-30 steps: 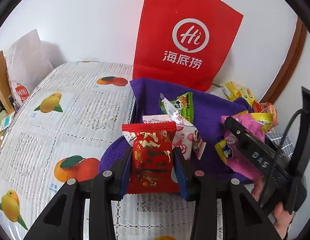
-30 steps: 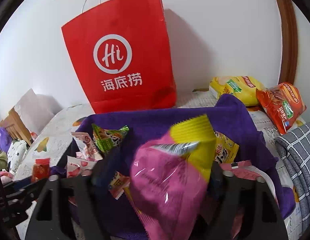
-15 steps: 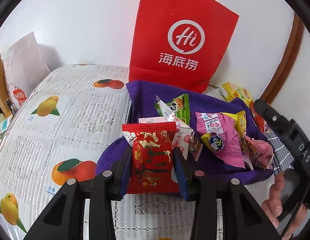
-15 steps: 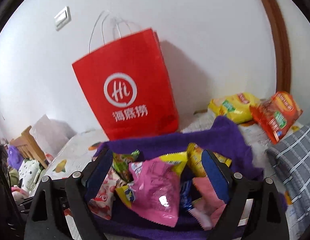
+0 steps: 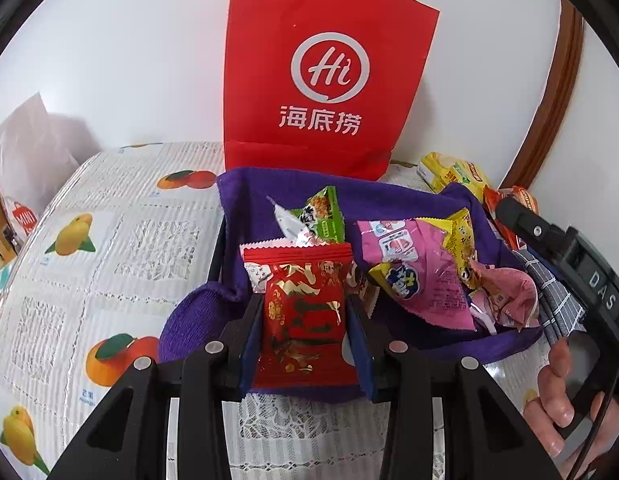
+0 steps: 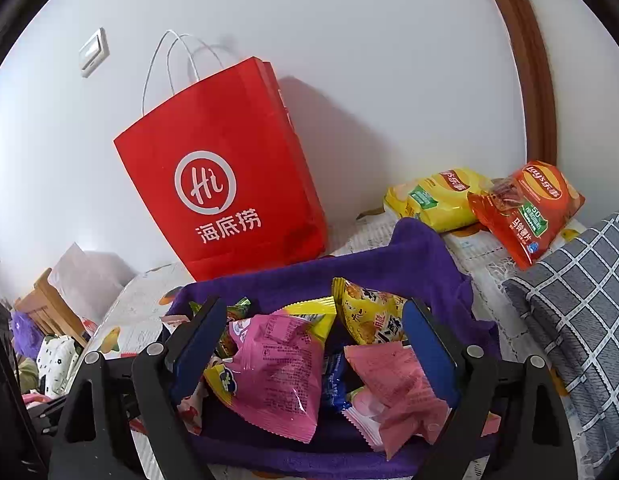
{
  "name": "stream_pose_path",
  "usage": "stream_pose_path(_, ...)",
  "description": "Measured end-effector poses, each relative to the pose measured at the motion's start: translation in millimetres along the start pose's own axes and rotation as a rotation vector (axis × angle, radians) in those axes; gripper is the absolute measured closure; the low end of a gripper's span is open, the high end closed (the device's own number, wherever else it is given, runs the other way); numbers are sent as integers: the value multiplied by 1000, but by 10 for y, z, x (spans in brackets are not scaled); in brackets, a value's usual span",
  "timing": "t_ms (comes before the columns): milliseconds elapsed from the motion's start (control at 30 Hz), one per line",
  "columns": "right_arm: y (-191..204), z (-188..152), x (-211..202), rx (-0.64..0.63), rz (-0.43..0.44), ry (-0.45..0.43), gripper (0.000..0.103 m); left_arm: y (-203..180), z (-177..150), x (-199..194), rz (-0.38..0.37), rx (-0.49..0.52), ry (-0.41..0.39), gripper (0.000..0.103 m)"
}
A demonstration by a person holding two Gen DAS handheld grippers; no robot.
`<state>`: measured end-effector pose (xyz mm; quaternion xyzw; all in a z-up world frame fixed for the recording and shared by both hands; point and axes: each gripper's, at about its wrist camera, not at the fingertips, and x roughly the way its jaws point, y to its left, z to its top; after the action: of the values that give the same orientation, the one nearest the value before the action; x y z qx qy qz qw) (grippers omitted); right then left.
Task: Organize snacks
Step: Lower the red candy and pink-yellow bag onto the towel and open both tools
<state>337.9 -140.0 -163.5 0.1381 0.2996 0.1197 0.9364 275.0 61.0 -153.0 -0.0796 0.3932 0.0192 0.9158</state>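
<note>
Left gripper (image 5: 305,320) jaws pinch the red packet (image 5: 305,312), hiding its sides; right gripper (image 6: 311,344) jaws spread, seemingly empty.

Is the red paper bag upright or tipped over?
Upright. The red bag stands on its base on the table behind the purple cloth, against the wall, with its white handles sticking up. Whether it holds anything cannot be told.

A plain white wall (image 6: 349,60) carries a white light switch (image 6: 94,53); a brown wooden frame (image 6: 525,80) curves at right; a fruit-print tablecloth (image 5: 109,248) covers the table.
</note>
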Motion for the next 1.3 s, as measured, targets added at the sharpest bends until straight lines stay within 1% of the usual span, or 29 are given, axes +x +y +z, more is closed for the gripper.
stream_pose_path(133, -10, 1, 12, -1, -9, 2, 14, -67, 104, -13, 43, 38, -25, 65)
stream_pose_path(200, -19, -3, 14, 2, -9, 5, 14, -80, 159, 11, 49, 42, -26, 65)
stream_pose_path(333, -46, -26, 22, 14, -26, 1, 14, -125, 280, 98, 30, 28, -6, 65)
stream_pose_path(433, -74, -33, 63, 24, -29, 18, 14, -195, 360, 198, 52, 43, 7, 65)
stream_pose_path(533, -116, -39, 93, 54, -20, 34, 14, -222, 429, 279, 14, 23, 29, 65)
stream_pose_path(600, -145, -39, 101, 75, -8, 42, 14, -256, 464, 327, 9, 15, 34, 65)
stream_pose_path(667, -179, -37, 95, 95, 3, 41, 14, -291, 477, 369, 14, 11, 40, 65)
stream_pose_path(733, -198, -31, 84, 100, -7, 36, 14, -316, 487, 437, 42, -1, 59, 64)
stream_pose_path(833, -194, -22, 63, 84, -37, 18, 14, -307, 478, 505, -5, -45, 69, 64)
stream_pose_path(933, -176, -14, 59, 71, -46, 13, 14, -323, 436, 562, 21, -62, 82, 64)
stream_pose_path(1000, -141, -10, 41, 50, -55, 3, 14, -359, 403, 619, 34, -37, 108, 64)
stream_pose_path(1133, -49, 1, -16, 9, -72, -20, 14, -348, 368, 683, 53, -29, 119, 64)
stream_pose_path(1300, 50, -7, -60, -28, -63, -43, 14, -326, 377, 673, 35, -42, 136, 64)
